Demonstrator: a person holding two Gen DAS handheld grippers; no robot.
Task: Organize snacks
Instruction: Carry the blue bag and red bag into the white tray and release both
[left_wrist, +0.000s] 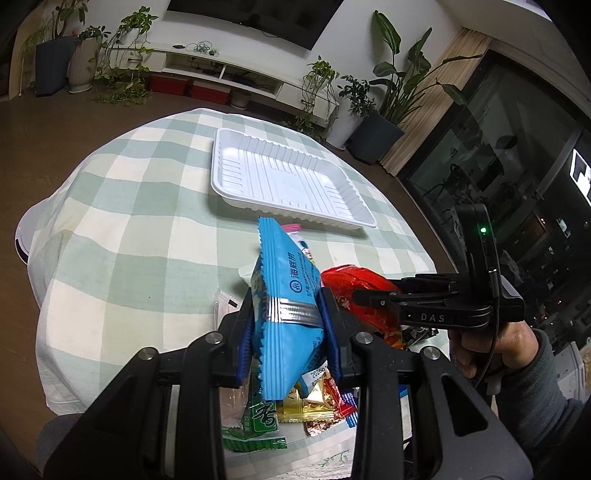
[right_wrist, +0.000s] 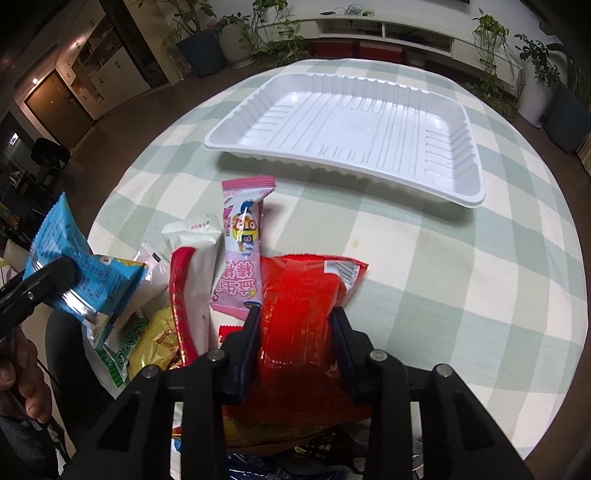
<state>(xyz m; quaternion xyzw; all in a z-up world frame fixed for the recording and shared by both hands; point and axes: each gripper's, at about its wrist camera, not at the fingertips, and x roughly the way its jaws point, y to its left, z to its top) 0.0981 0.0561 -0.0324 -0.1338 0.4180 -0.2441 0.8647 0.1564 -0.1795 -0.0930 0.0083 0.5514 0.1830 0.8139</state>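
My left gripper (left_wrist: 290, 308) is shut on a blue snack packet (left_wrist: 286, 295) and holds it above the snack pile; the packet also shows in the right wrist view (right_wrist: 70, 262). My right gripper (right_wrist: 295, 314) is shut on a red snack bag (right_wrist: 299, 295), seen in the left wrist view (left_wrist: 354, 284) too. A white ribbed tray (left_wrist: 280, 177) lies empty beyond the pile on the checked tablecloth; it also shows in the right wrist view (right_wrist: 354, 129).
A pink packet (right_wrist: 245, 251), a white-and-red packet (right_wrist: 192, 277), a green packet (left_wrist: 255, 424) and yellow packets (right_wrist: 159, 343) lie in a pile near me. The round table (left_wrist: 110, 221) drops off at its edges. Plants and a TV cabinet stand behind.
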